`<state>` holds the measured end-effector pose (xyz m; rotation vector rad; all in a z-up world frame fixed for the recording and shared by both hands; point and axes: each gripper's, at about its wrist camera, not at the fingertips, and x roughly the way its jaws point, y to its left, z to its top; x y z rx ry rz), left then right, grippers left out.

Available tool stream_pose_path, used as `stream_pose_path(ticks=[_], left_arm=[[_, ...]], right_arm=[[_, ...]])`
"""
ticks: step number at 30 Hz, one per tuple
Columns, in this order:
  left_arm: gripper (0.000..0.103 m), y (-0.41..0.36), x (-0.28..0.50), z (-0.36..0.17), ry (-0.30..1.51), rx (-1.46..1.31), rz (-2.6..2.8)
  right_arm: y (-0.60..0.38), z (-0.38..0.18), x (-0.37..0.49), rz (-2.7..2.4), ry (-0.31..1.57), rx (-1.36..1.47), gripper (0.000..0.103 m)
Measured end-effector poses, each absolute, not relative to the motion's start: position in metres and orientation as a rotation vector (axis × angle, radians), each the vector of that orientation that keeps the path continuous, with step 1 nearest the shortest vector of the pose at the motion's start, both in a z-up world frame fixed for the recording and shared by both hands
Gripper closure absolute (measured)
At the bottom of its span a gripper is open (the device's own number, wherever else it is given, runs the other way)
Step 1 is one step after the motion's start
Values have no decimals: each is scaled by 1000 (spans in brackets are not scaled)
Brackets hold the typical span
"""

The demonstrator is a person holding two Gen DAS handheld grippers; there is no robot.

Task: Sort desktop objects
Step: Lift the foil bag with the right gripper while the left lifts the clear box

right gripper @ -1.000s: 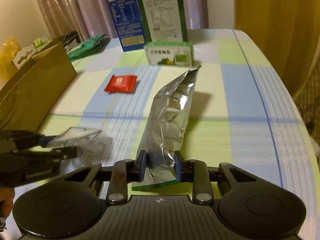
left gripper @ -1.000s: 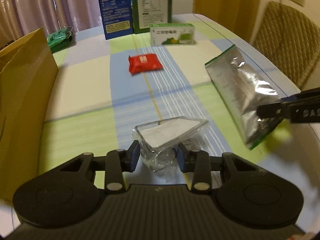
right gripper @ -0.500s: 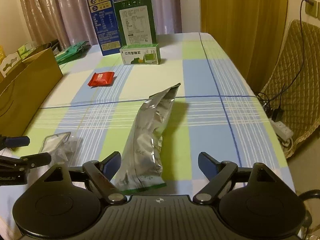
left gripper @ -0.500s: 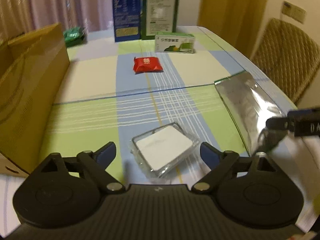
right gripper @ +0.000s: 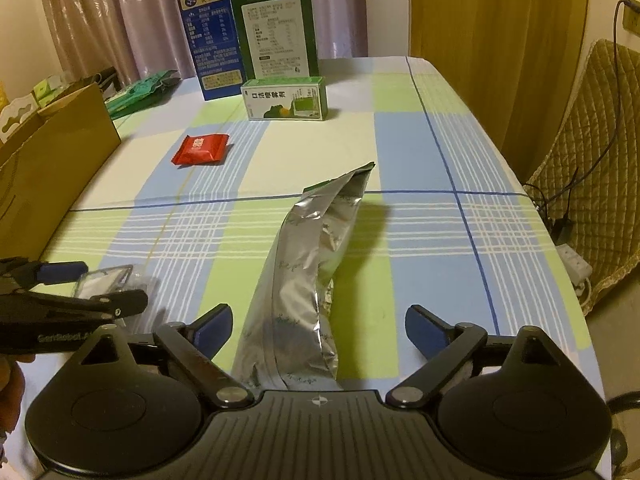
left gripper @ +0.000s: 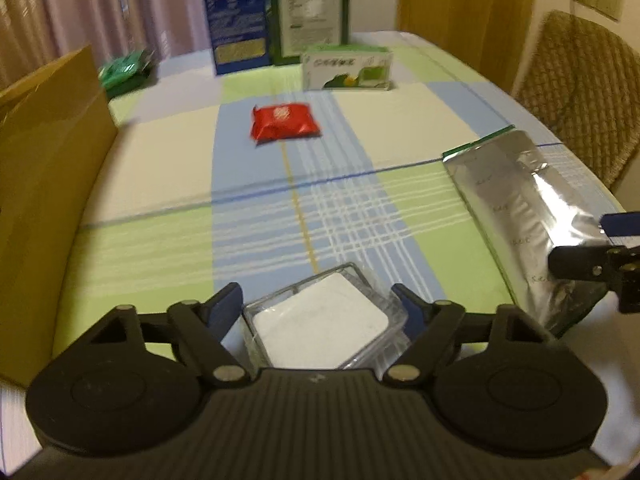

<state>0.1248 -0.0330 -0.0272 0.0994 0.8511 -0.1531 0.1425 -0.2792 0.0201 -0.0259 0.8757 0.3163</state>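
A clear plastic packet (left gripper: 324, 324) with a flat white square inside lies on the checked tablecloth (left gripper: 160, 176) between the spread fingers of the left gripper (left gripper: 320, 308), ungripped. Just right, the crinkled silver foil pouch (right gripper: 304, 280) lies between the right gripper (right gripper: 320, 324)'s wide-open jaws.

Black left gripper (left gripper: 320, 312), blue-padded jaws, silver screws, ribbed housing.
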Motion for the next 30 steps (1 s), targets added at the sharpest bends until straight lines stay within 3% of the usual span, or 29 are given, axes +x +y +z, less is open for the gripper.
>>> stream_pose_path(ticks=[5, 9, 11, 19, 23, 28, 30], left_arm=[[35, -32, 123, -20, 816, 100, -214], [20, -30, 119, -21, 816, 94, -184], [19, -27, 118, -24, 839, 77, -175], [20, -30, 123, -35, 881, 111, -165], [28, -26, 125, -32, 871, 96, -148], [28, -26, 127, -32, 868, 91, -143], [22, -25, 127, -33, 875, 88, -141]], right_arm=[[-271, 20, 144, 343, 870, -50, 12], [-259, 18, 144, 355, 856, -135, 12], [-253, 16, 144, 350, 842, -190, 12], [-243, 2, 161, 369, 893, -225, 12], [-256, 0, 168, 285, 921, -216, 12], [-265, 6, 173, 291, 917, -150, 12], [-259, 6, 176, 324, 910, -149, 12]])
